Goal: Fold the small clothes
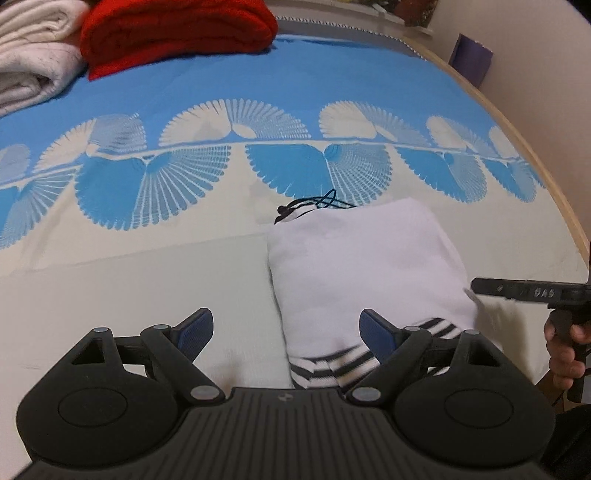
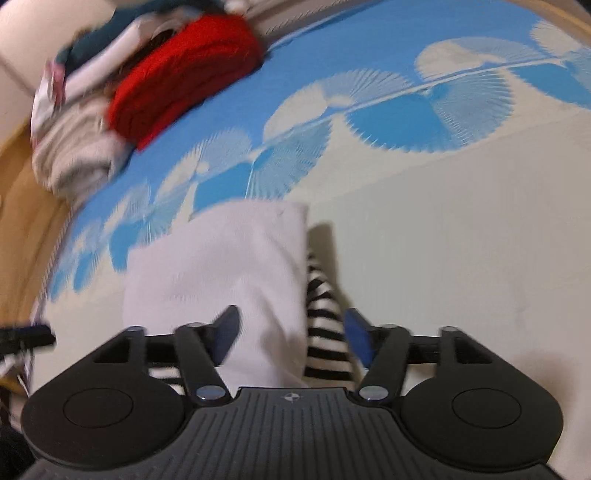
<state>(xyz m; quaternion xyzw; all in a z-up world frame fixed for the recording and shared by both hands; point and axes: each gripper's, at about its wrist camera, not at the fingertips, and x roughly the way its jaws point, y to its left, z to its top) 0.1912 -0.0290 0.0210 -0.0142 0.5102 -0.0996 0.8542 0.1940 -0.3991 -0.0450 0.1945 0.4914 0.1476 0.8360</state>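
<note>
A small white garment [image 1: 365, 266] lies folded on the bed, with a black-and-white striped cuff [image 1: 332, 363] at its near edge and a black drawstring [image 1: 317, 205] at its far edge. My left gripper [image 1: 286, 332] is open just above its near left corner, touching nothing. The other gripper [image 1: 532, 293] reaches in from the right, held by a hand. In the right wrist view the same garment [image 2: 221, 269] and striped part [image 2: 325, 332] lie under my right gripper [image 2: 291, 336], which is open and empty.
The blue and cream patterned bedspread [image 1: 221, 155] covers the bed. A folded red item [image 1: 177, 33] and white folded blankets [image 1: 33, 66] sit at the far left. The bed's wooden edge [image 1: 546, 177] runs along the right.
</note>
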